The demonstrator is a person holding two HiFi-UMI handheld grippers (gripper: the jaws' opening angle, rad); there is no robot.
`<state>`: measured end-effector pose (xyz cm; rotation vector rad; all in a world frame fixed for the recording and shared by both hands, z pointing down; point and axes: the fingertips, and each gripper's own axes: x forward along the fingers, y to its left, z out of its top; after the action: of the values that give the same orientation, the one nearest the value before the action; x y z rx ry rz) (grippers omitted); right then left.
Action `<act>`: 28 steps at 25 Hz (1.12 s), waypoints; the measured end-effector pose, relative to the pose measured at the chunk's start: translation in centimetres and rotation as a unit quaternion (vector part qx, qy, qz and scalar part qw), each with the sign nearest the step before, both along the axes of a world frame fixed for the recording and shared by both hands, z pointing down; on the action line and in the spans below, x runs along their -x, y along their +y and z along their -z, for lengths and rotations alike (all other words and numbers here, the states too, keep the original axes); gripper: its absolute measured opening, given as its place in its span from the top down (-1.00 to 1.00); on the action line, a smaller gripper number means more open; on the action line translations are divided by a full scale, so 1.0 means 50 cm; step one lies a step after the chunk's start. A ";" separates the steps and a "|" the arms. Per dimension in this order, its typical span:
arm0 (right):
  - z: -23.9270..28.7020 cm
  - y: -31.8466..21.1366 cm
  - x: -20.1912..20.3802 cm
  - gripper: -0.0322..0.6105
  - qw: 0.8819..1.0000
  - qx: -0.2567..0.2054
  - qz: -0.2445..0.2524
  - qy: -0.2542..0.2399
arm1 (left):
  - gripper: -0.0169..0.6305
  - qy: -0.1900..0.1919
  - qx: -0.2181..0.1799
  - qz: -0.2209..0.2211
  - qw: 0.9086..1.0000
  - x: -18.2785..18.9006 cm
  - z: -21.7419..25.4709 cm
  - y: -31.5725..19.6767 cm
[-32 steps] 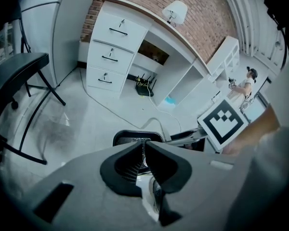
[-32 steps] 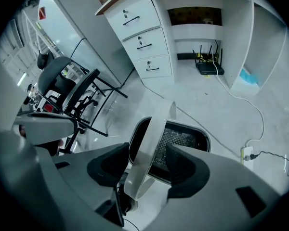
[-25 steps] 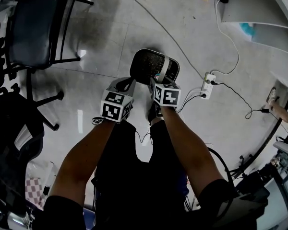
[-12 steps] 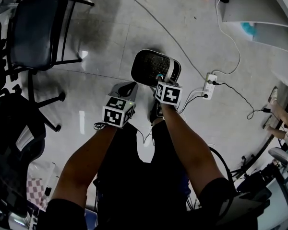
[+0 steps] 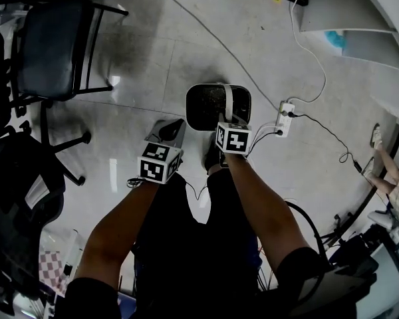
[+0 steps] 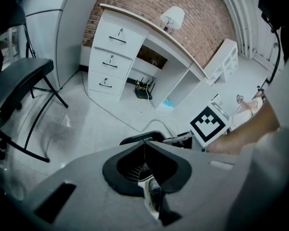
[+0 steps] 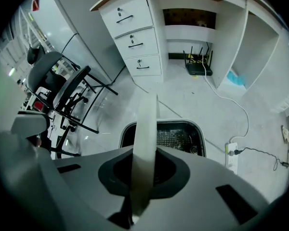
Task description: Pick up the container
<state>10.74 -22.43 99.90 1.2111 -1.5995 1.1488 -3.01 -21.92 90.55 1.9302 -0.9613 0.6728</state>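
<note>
We see the container (image 5: 209,106) at the centre of the head view, against the glossy pale floor (image 5: 153,58). It is a black tub, rectangular with rounded corners and a pale rim, and its inside shows a dotted mesh bottom. A flat white handle (image 7: 145,129) arches over it like a strap. Our right gripper (image 5: 227,119) has just been closing its jaws, and they pinch that handle. Our left gripper (image 5: 171,130), to the lower left of the tub, has its jaws pressed together, pad against pad.
</note>
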 end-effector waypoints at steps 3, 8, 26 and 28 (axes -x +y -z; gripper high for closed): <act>0.043 0.012 -0.015 0.82 1.000 -0.002 -0.004 -0.002 | 0.91 -0.006 -0.027 0.000 1.000 0.003 0.052 -0.014; 0.140 0.010 -0.030 0.81 1.000 -0.016 -0.005 -0.015 | 0.91 0.003 -0.063 0.010 0.998 0.004 0.157 -0.039; 0.558 -0.017 -0.084 0.81 0.993 -0.094 -0.042 -0.052 | 0.91 0.048 -0.125 -0.002 0.991 -0.027 0.533 -0.036; 0.603 -0.013 -0.084 0.81 0.991 -0.106 -0.047 -0.061 | 0.92 0.046 -0.136 -0.012 0.990 -0.021 0.571 -0.031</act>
<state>14.95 -23.06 69.72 1.3875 -1.8098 1.1540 -1.93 -23.46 62.01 2.1943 -1.0153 0.4792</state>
